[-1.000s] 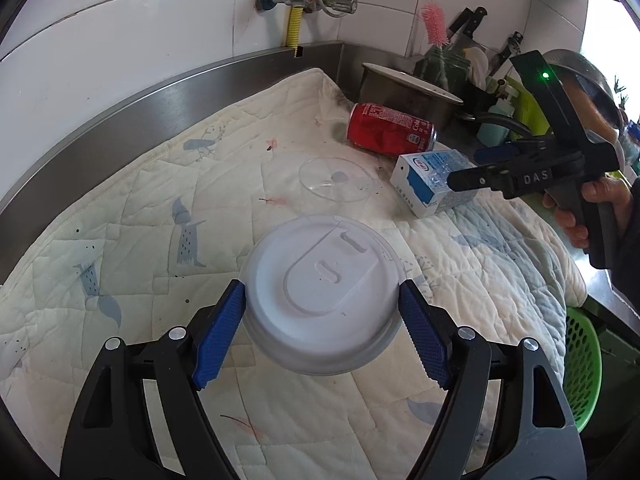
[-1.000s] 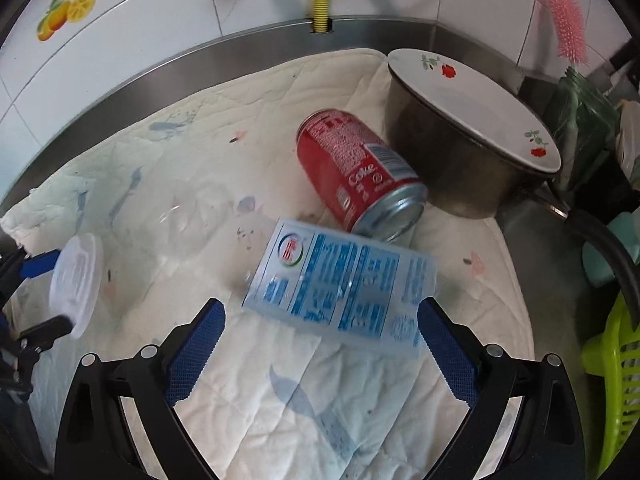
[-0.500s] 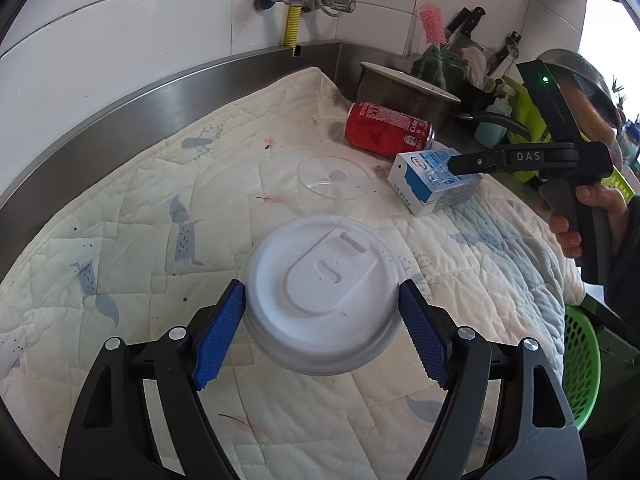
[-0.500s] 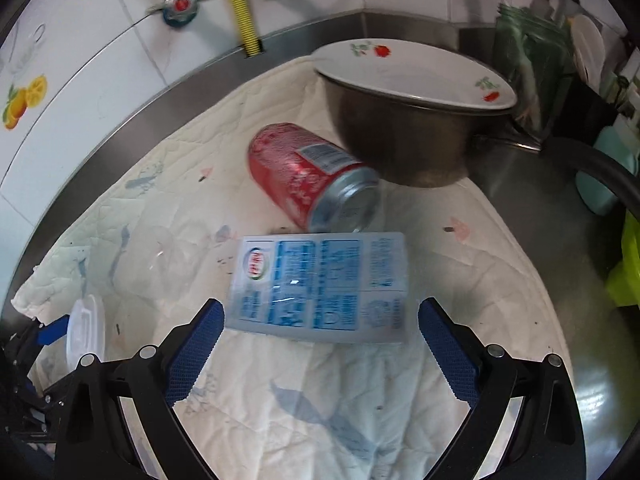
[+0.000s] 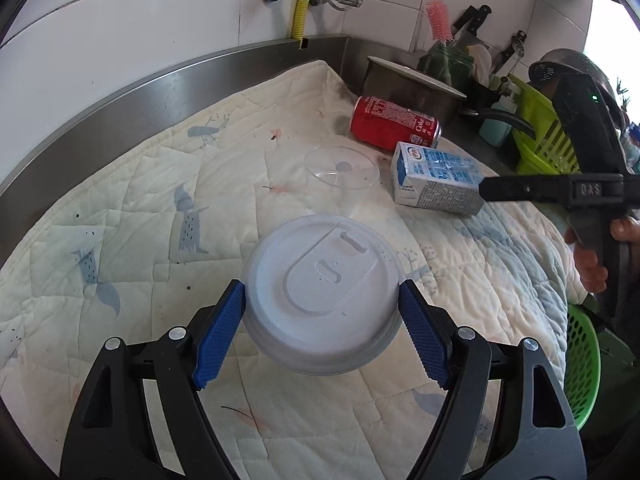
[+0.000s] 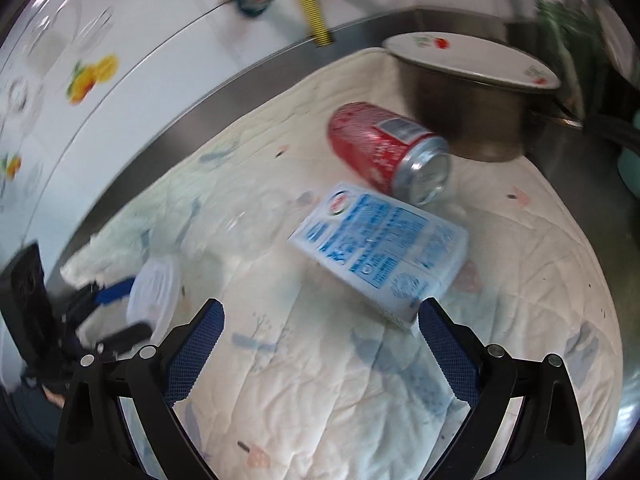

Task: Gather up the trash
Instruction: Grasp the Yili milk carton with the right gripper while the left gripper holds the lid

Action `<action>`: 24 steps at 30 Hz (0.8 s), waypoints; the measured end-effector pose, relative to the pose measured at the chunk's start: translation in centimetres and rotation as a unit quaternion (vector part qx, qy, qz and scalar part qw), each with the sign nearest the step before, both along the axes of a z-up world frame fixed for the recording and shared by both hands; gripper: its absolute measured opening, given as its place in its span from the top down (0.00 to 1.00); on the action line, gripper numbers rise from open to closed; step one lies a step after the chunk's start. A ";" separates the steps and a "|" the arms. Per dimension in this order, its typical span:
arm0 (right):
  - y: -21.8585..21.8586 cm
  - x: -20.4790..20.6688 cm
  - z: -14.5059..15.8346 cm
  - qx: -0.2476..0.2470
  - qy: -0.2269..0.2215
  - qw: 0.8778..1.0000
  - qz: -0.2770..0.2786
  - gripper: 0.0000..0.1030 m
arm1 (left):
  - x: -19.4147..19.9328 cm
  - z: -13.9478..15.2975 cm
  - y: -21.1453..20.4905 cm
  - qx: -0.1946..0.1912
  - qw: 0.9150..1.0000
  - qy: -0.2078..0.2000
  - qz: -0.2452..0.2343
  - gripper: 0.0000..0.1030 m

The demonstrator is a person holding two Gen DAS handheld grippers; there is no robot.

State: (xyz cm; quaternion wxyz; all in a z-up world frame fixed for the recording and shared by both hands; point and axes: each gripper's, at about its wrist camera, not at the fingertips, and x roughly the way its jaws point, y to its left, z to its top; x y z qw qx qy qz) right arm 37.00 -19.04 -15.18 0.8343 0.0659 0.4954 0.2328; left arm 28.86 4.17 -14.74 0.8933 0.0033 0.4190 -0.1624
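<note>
My left gripper [image 5: 322, 312] is shut on a white plastic cup lid [image 5: 322, 288], held above the quilted mat [image 5: 140, 208]. Beyond it lie a clear plastic lid [image 5: 342, 167], a red soda can [image 5: 394, 123] on its side and a blue-and-white milk carton [image 5: 436, 182]. In the right wrist view my right gripper [image 6: 320, 324] stands open just in front of the carton [image 6: 380, 248], its right pad close to the carton's near corner. The can [image 6: 388, 152] lies behind the carton. The left gripper with the lid [image 6: 154, 292] shows at the left edge.
A steel pot covered by a flowered plate [image 6: 472, 64] stands behind the can. A green basket [image 5: 582, 360] sits below the counter's right edge, and a lime dish rack [image 5: 544, 132] with utensils is at the back right. A steel backsplash [image 5: 160, 92] borders the mat.
The right gripper rolled and shifted sideways, so the carton now sits up and to the right between its fingers. The left gripper and its lid stayed still.
</note>
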 end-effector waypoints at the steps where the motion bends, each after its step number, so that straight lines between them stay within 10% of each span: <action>1: 0.3 -0.1 0.0 -0.006 -0.001 1.000 0.007 0.08 | 0.0 0.0 0.0 0.000 1.000 0.000 0.000 0.26; 24: 3.3 6.1 -2.6 -0.201 0.005 0.969 0.144 0.08 | 0.2 0.4 1.0 -0.015 1.000 0.001 0.013 0.26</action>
